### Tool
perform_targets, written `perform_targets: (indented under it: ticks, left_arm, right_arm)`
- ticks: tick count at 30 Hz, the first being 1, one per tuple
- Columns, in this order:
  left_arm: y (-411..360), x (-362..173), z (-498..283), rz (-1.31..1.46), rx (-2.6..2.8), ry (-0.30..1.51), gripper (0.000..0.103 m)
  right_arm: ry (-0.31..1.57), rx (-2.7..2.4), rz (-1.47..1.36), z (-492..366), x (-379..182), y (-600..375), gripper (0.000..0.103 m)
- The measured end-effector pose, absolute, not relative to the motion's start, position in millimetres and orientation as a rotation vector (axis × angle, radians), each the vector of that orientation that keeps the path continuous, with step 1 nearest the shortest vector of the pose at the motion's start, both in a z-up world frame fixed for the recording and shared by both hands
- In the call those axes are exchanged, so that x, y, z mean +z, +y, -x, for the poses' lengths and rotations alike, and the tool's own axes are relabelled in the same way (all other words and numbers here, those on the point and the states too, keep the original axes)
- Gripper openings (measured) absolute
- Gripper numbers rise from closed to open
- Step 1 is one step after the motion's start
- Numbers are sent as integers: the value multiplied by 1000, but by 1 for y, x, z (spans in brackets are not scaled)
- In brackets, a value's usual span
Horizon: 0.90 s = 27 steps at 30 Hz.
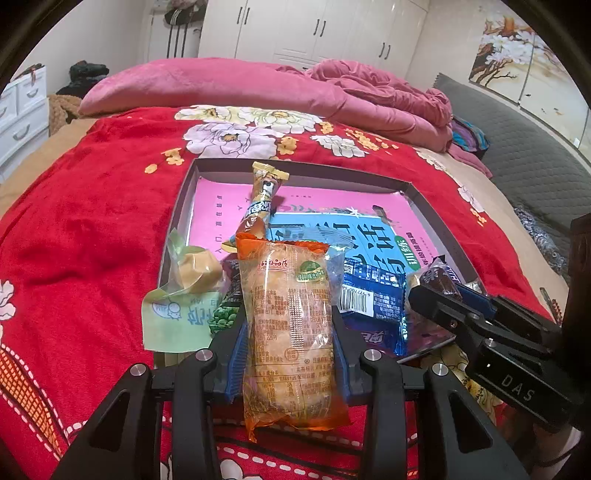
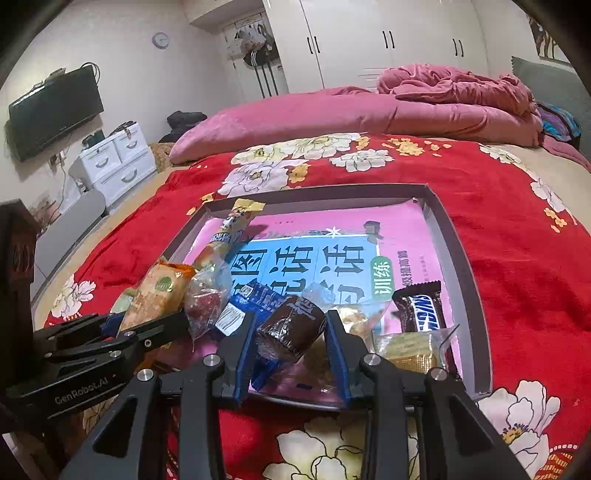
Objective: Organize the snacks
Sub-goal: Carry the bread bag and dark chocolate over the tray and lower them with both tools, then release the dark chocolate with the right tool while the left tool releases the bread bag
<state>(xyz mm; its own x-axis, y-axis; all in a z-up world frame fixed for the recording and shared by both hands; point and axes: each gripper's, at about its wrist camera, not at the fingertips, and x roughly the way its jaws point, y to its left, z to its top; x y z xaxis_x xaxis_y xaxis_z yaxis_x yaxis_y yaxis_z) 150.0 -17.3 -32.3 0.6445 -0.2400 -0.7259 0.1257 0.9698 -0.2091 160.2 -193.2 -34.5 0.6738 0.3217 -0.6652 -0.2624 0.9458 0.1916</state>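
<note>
My left gripper [image 1: 290,323] is shut on a clear, orange-edged packet of bread [image 1: 291,295], held upright over the near left corner of a shallow grey box [image 1: 314,171]. In the right wrist view my right gripper [image 2: 290,321] is shut on a dark brown wrapped cake [image 2: 291,326] above the box's near edge. Several snacks lie in the box on a pink and blue booklet [image 2: 332,258]: a Snickers bar [image 2: 421,310], a blue packet [image 1: 373,295], a long sausage stick [image 1: 262,199], a pale green packet [image 1: 177,317] and a yellow-green cracker packet [image 2: 406,349].
The box rests on a red flowered blanket [image 1: 92,221] on a bed. A pink quilt [image 1: 221,85] lies bunched behind it. White wardrobes [image 1: 314,26] stand at the back, with white drawers [image 2: 118,158] and a wall television [image 2: 55,110] to the left.
</note>
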Motion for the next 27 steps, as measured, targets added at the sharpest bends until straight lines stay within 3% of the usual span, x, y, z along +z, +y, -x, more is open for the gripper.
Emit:
perform_targets:
  ticks: [27]
  left_arm:
    - [-17,-33,-150,144,-209,848,42]
  right_arm:
    - [772,378,24,-150,-38,-173,37]
